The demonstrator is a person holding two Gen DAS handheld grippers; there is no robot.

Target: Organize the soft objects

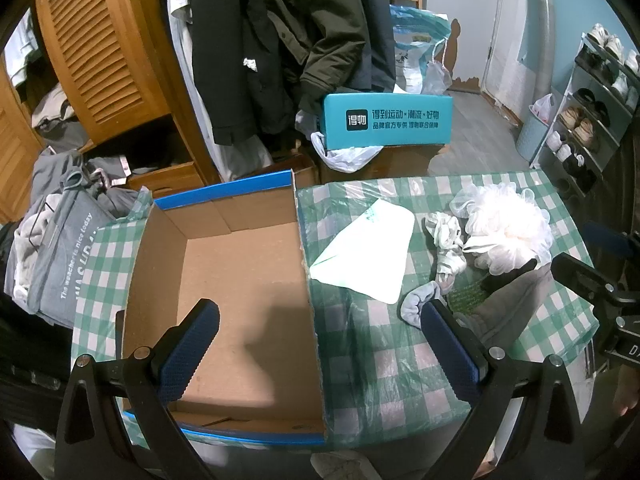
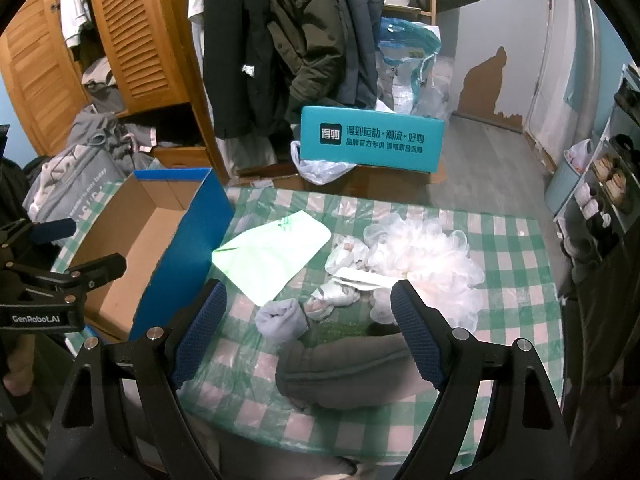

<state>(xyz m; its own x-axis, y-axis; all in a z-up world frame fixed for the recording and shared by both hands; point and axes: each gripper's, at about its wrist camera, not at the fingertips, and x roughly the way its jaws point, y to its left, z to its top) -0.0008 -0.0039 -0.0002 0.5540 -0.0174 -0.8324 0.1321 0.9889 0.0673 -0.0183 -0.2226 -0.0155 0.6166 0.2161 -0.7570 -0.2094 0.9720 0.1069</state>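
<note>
An empty cardboard box (image 1: 240, 280) with blue outer walls (image 2: 188, 248) sits at the table's left. Right of it lie a pale green bag (image 1: 366, 254) (image 2: 272, 258), a white mesh bath puff (image 1: 508, 228) (image 2: 424, 264), crumpled white socks (image 1: 446, 246) (image 2: 340, 276), a light grey sock (image 1: 418, 304) (image 2: 280, 320) and a dark grey cloth item (image 1: 512, 300) (image 2: 344, 372). My left gripper (image 1: 320, 320) hangs open over the box's right wall. My right gripper (image 2: 308, 308) stands open above the grey sock and grey cloth, holding nothing.
The table wears a green-and-white checked cloth (image 1: 380, 368) (image 2: 512, 320). Behind it are a teal shoebox (image 1: 386, 122) (image 2: 370, 140), hanging coats (image 2: 304, 40), a wooden wardrobe (image 1: 104, 48), a grey laundry bag (image 1: 60, 256) at left and a shoe rack (image 1: 588, 112) at right.
</note>
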